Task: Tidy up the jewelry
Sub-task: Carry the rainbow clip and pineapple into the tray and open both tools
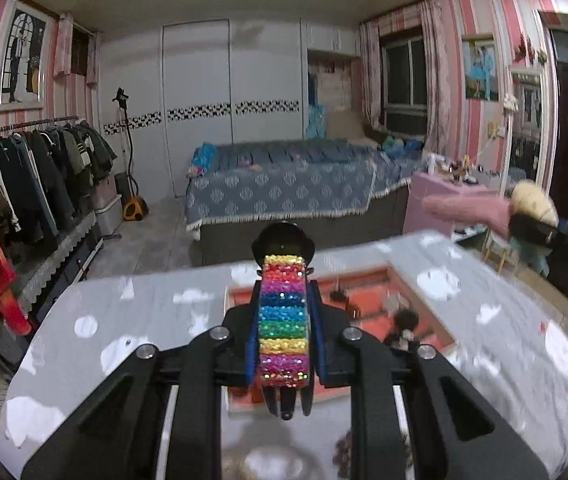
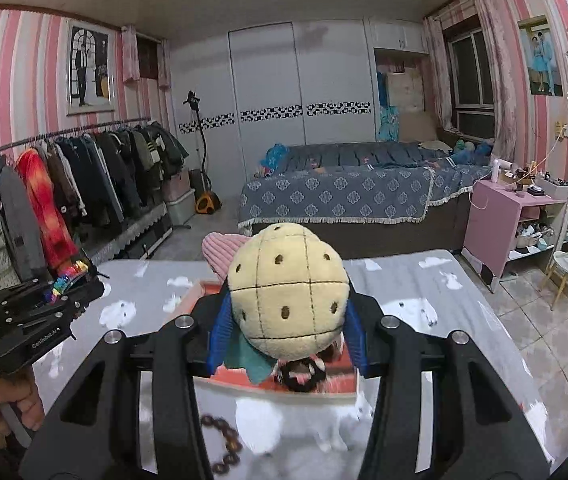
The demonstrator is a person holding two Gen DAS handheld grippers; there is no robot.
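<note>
Grey table with white cloud-print cloth [image 2: 424, 292], shallow red-lined tray with white rim [image 1: 368, 280] on it, mid-table. Right gripper [image 2: 288, 320] clenched on a cream plush pineapple-shaped hair piece with pink ribbed trim [image 2: 288, 292], held above the tray. Left gripper [image 1: 284, 344] clenched on a rainbow sequin hair clip with black claw [image 1: 284, 320], also above the tray. Brown wooden bead bracelet [image 2: 224, 444] loose on the cloth near the tray. Step looks like carry. Next: lower each piece, then release.

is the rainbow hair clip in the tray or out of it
Out. The left gripper is shut on the rainbow sequin hair clip, holding it in the air above the red-lined tray.
</note>
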